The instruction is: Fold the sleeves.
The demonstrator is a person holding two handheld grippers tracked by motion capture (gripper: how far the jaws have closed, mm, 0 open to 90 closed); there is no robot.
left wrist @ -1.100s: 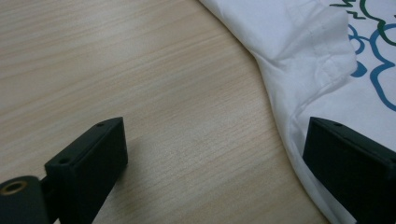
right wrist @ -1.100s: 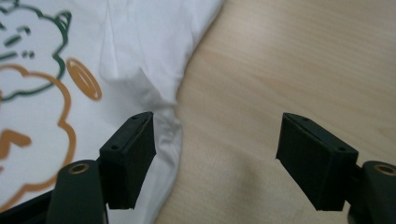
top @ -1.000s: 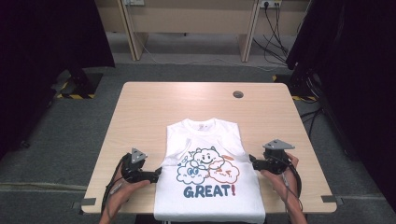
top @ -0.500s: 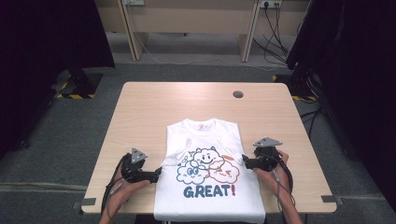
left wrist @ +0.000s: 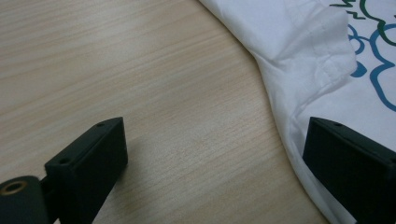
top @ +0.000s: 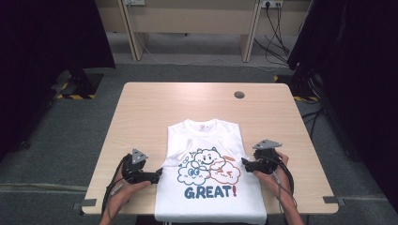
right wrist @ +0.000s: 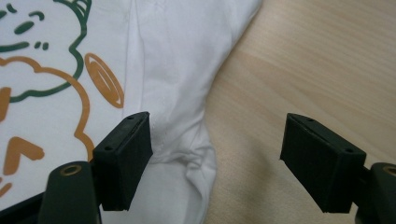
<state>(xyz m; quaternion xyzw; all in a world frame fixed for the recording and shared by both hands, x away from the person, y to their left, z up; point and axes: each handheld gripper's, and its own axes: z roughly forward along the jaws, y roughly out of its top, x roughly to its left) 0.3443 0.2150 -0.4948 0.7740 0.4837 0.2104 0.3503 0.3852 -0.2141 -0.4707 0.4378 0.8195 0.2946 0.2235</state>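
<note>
High view: a white shirt (top: pixel 209 178) lies flat on the tabletop (top: pixel 155 112), left gripper (top: pixel 157 174) and right gripper (top: pixel 244 162) at its side edges. Left gripper view: fingers spread astride the shirt's edge. Right gripper view: likewise spread over the edge

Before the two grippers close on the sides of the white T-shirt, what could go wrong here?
1. Each open gripper straddles an edge of the T-shirt. The left gripper may catch one folded layer only.
2. The right gripper sits at a bunched seam, so the pinch might slip.
3. The hem hangs over the near edge of the table; an uneven lift could drag the shirt off.
</note>
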